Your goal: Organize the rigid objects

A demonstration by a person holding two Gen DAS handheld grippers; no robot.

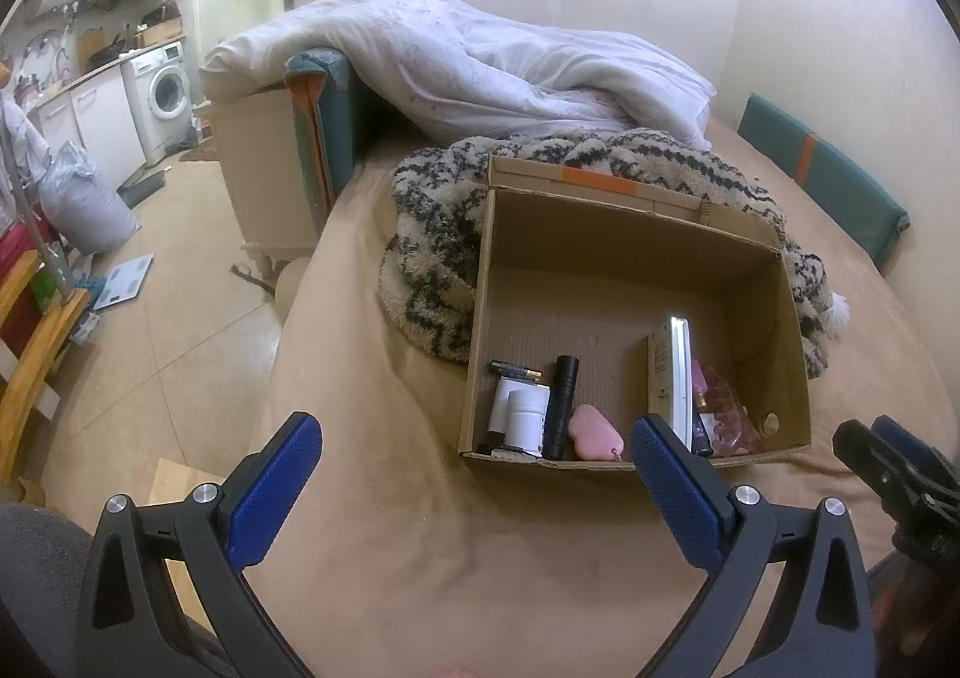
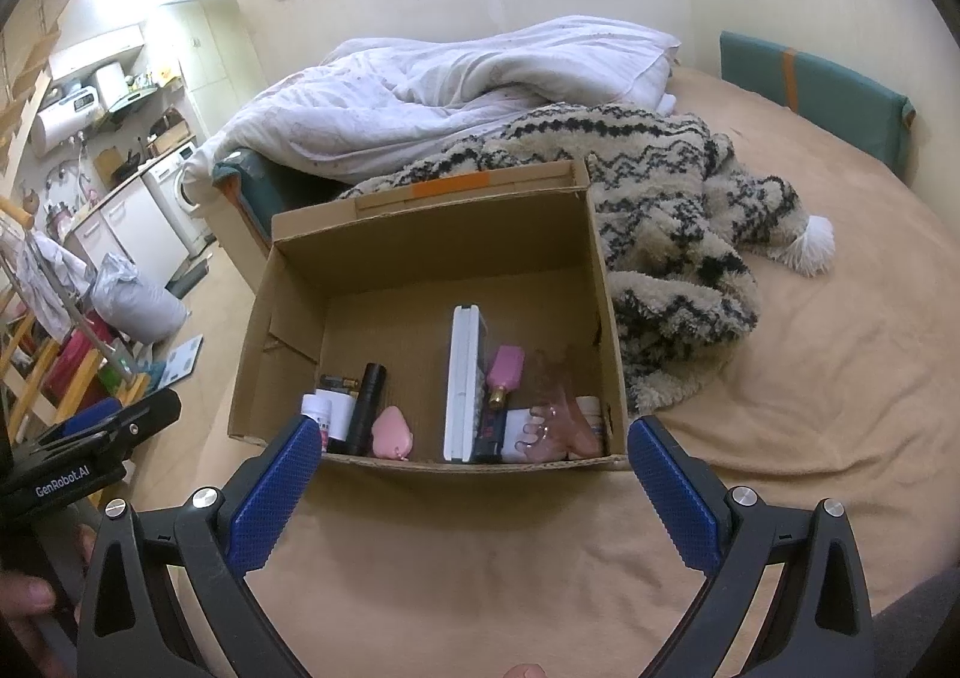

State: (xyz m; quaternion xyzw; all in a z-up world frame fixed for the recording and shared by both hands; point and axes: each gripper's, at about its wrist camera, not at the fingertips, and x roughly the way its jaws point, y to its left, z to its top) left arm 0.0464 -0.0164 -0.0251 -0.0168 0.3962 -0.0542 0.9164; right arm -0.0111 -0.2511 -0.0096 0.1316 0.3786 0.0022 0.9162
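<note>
The bed (image 2: 780,468), covered in a tan sheet, carries everything in play. A white duvet (image 2: 468,90) and a patterned fleece blanket (image 2: 660,186) lie bunched at its far side.

A cardboard box (image 2: 432,246) sits open on the sheet, its far flap against the blanket. All visible items are inside it, lined up along the near wall. From largest to smallest in the right wrist view:

1. A flat white case (image 2: 462,384), standing on edge near the middle.
2. A black flashlight (image 2: 365,402), lying left of centre.
3. A white bottle (image 2: 318,414) at the left end, with batteries (image 2: 333,381) just behind it.
4. A pink pouch (image 2: 391,432), touching the flashlight.
5. A pink-capped bottle (image 2: 503,375) and a clear pink plastic piece (image 2: 558,420), right of the case.

Judged from this layout, the task appears close to complete: no loose item shows on the bare sheet. What remains, if anything, lies outside both views.

The left hand-held gripper (image 1: 477,474) and the right hand-held gripper (image 2: 474,474) both hover over the sheet just in front of the box's near wall. Each has its jaws spread wide and carries nothing. The box contents lie just beyond the fingertips, not between them.
</note>
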